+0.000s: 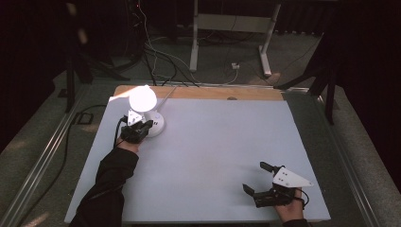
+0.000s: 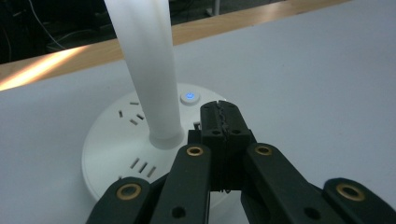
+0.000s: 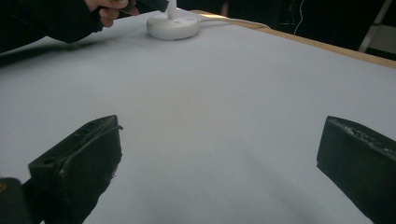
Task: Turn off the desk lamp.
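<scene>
Lamp base under closed left jaws, right gripper idling wide open

Left gripper (image 2: 223,122) is sitting with its jaws pressed together, nothing between them. The tips are hovering over the round white lamp base (image 2: 112,154), just short of the small button (image 2: 189,97) that is glowing blue ahead of the fingertips. Can't tell if the tips are touching the base. The lamp's white stem (image 2: 147,70) is rising just beside the fingers, on their left in the left gripper view. From the high view, the lamp head (image 1: 143,98) is shining bright above the left gripper (image 1: 142,128), near the table's (image 1: 217,142) far left corner. A white cord (image 1: 166,97) is running off the base toward the far edge.

Right gripper (image 1: 257,182) is resting low at the near right of the table, jaws spread wide, nothing between the pads (image 3: 86,158), bare tabletop ahead of them. The lamp is lying well apart from these fingers, far ahead and to their left in the right gripper view, with the person's left hand (image 3: 109,7) next to it.
</scene>
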{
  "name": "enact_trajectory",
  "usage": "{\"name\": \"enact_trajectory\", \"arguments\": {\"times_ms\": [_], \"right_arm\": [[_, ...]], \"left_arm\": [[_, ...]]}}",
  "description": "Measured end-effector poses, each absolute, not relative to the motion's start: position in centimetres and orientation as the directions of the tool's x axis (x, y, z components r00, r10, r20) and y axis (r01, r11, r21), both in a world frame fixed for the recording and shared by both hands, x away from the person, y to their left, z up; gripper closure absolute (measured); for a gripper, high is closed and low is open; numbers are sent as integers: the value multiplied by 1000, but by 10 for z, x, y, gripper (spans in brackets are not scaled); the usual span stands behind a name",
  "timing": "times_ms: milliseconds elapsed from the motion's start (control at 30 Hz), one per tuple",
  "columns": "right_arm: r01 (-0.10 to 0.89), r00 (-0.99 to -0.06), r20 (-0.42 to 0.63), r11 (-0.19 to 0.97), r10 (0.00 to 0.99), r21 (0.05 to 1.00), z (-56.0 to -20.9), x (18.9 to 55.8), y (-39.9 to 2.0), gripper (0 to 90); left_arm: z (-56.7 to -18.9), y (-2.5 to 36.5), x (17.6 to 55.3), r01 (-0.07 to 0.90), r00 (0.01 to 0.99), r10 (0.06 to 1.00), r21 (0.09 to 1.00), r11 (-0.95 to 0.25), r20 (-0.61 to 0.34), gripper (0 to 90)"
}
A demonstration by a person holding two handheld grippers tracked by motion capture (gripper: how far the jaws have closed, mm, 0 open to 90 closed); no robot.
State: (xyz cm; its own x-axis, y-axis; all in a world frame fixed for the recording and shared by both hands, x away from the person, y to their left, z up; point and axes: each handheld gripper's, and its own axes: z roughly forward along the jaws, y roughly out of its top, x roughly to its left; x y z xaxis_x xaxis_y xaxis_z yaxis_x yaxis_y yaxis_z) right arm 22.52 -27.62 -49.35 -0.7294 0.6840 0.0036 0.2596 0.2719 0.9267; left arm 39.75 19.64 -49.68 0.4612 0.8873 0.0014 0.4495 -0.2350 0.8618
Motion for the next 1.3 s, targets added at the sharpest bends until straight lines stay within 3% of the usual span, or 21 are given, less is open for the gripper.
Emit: {"name": "enact_trajectory", "arguments": {"times_ms": [1300], "right_arm": [[261,-728,6,269,686,927,-493,225,-277,0]], "left_arm": [[-514,196,401,494,466,885,823,-279,20,900]]}}
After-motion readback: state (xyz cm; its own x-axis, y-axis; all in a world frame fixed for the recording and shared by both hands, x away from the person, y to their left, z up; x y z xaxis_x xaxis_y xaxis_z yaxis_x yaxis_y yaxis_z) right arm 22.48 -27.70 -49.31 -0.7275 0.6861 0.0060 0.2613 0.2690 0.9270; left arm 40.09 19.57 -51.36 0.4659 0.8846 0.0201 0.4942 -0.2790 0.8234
